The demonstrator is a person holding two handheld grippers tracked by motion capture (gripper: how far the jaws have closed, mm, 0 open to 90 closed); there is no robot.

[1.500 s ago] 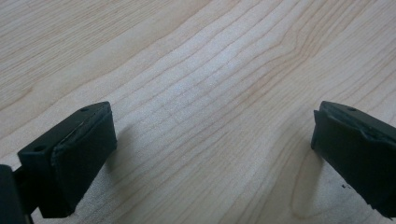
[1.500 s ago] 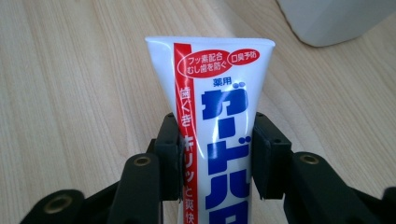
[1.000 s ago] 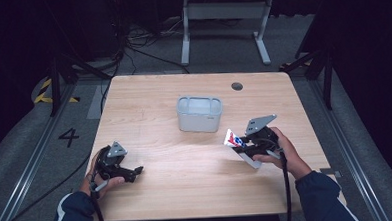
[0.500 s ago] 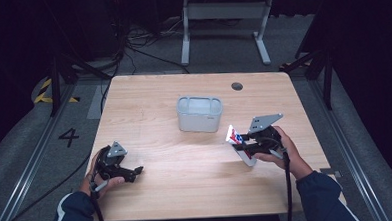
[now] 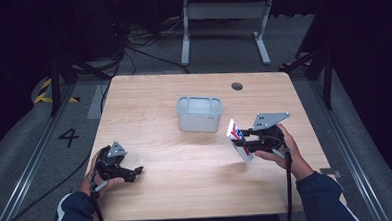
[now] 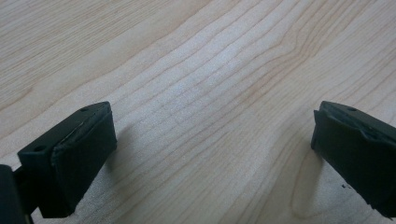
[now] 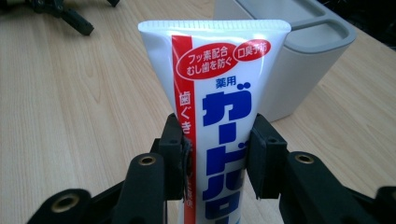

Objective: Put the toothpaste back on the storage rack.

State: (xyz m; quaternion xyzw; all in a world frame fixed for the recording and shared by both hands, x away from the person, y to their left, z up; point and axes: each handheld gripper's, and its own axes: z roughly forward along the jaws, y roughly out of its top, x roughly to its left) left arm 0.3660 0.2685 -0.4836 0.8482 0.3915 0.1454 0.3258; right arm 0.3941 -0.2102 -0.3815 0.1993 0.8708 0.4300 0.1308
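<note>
A pale, wood-grain table (image 5: 148, 102) stands on a dark floor. The left gripper (image 5: 131, 171) rests on it, jaws wide and empty. A grey, rounded plastic bin (image 5: 199, 113) sits mid-table. The right gripper (image 7: 215, 151) clamps a glossy white tube (image 7: 219, 93), flat crimped end up, just right of the bin.

You are working at a light wooden table (image 5: 187, 181) with pale grain running across its top. A grey container (image 5: 199, 114) with rounded corners is standing directly on it, a little beyond the middle, and its open top is showing two compartments in the right gripper view. A small dark round hole (image 5: 237, 86) is sitting in the tabletop near the far edge, to the right of the container. The table itself is standing on a grey floor (image 5: 31, 162) marked with a black "4" (image 5: 68, 137).
</note>
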